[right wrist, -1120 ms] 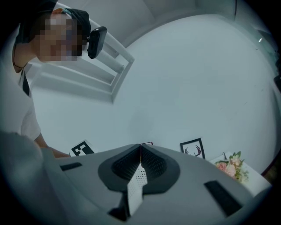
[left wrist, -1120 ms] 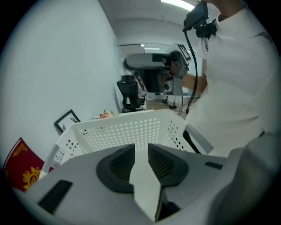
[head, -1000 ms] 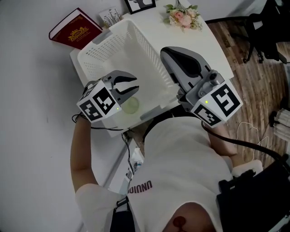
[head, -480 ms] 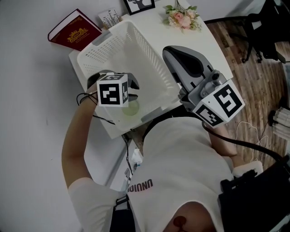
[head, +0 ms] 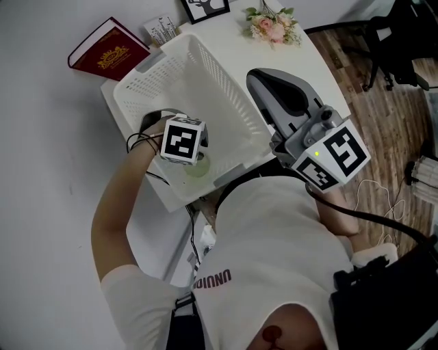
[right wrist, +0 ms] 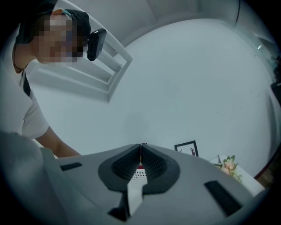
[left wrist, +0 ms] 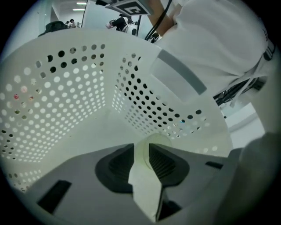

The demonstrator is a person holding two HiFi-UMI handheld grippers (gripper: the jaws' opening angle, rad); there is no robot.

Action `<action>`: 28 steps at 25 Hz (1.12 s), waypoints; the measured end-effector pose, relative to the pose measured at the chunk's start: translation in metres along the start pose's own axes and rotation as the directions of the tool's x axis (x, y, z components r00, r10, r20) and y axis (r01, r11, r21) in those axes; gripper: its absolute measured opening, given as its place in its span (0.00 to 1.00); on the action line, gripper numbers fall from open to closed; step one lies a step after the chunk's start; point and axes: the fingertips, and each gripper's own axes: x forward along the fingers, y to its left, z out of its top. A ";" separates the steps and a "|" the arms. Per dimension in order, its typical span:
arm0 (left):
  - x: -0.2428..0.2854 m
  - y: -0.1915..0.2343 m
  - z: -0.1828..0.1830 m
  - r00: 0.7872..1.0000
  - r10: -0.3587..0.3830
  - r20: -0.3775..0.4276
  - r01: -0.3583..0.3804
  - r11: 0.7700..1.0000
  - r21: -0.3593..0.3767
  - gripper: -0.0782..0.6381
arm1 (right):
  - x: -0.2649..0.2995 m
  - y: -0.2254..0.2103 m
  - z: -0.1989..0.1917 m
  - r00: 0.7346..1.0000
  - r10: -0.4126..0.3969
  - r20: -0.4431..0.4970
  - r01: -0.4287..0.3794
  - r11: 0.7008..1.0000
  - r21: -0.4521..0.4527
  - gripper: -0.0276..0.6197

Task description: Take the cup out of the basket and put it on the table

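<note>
Left gripper (left wrist: 141,146) clamped on cup (left wrist: 158,139) wall — inside basket (left wrist: 66,101), right gripper (right wrist: 140,146) closed, outside it

The basket (head: 137,76) sits on the table (head: 320,72). The cup (head: 198,167) stands in its near corner, between the left hand-held gripper's (left wrist: 142,154) jaws. The right hand-held gripper (head: 260,78) is right of the basket. Behind it are a book (head: 106,53), a picture frame (head: 205,7) and flowers (head: 271,27).

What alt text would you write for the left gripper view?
The left tongs pinch the wall of a pale green cup inside a white perforated basket. A person in a white shirt stands beyond its rim.
</note>
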 end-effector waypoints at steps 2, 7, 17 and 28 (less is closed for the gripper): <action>0.003 -0.001 0.000 1.000 -0.012 -0.006 0.012 1.000 0.008 0.27 | 0.000 0.000 0.000 1.000 -0.001 0.002 0.001 1.000 0.003 0.07; 0.012 -0.003 -0.002 0.999 -0.028 -0.030 0.028 0.999 0.025 0.27 | 0.001 0.000 0.001 1.000 -0.002 0.001 0.002 1.000 0.002 0.07; 0.026 -0.001 0.000 0.999 -0.027 -0.035 0.030 0.997 0.072 0.27 | 0.001 -0.002 0.000 1.000 -0.013 -0.007 0.013 1.000 0.000 0.07; 0.031 0.011 -0.002 0.999 0.026 -0.022 -0.025 0.998 0.057 0.17 | -0.001 -0.004 -0.002 1.000 -0.027 -0.009 0.027 1.000 0.007 0.07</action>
